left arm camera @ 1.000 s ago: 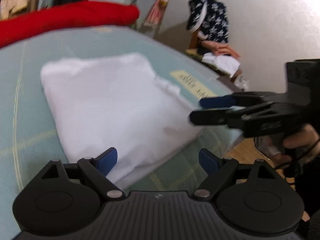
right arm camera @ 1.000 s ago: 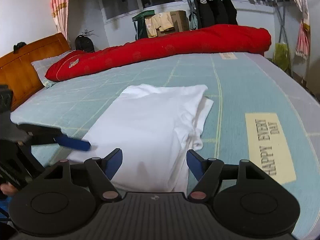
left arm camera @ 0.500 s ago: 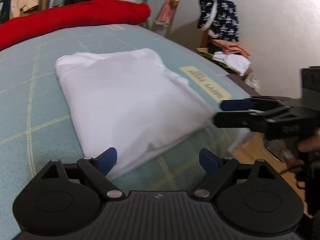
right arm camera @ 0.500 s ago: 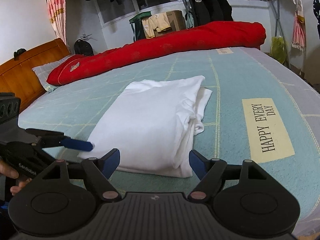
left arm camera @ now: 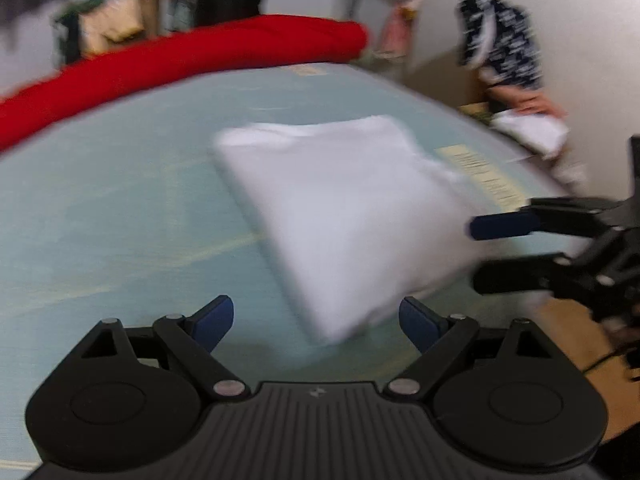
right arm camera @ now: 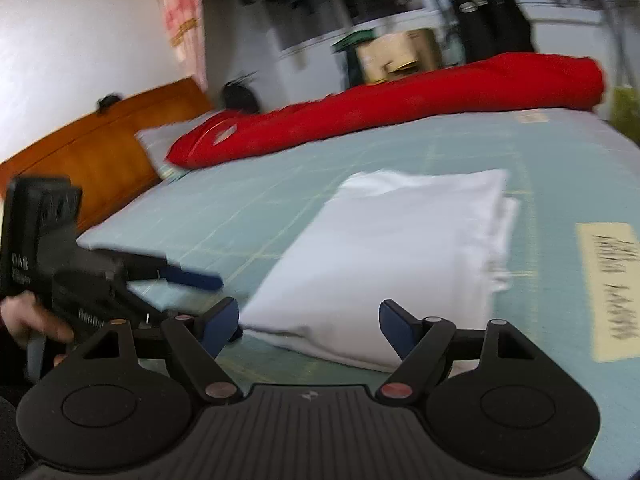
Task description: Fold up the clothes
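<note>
A white garment lies folded into a flat rectangle on the light green bed sheet; it also shows in the right wrist view. My left gripper is open and empty, just short of the garment's near corner. My right gripper is open and empty at the garment's near edge. Each gripper shows in the other's view: the right one at the garment's right side, the left one to the left of the garment.
A long red quilt roll lies along the bed's far side. A wooden headboard and a pillow are at the left. A chair with clothes stands by the wall. A yellow label is printed on the sheet.
Both grippers have pulled back from the folded garment and swung sideways; the views are blurred by the motion. The garment lies as before.
</note>
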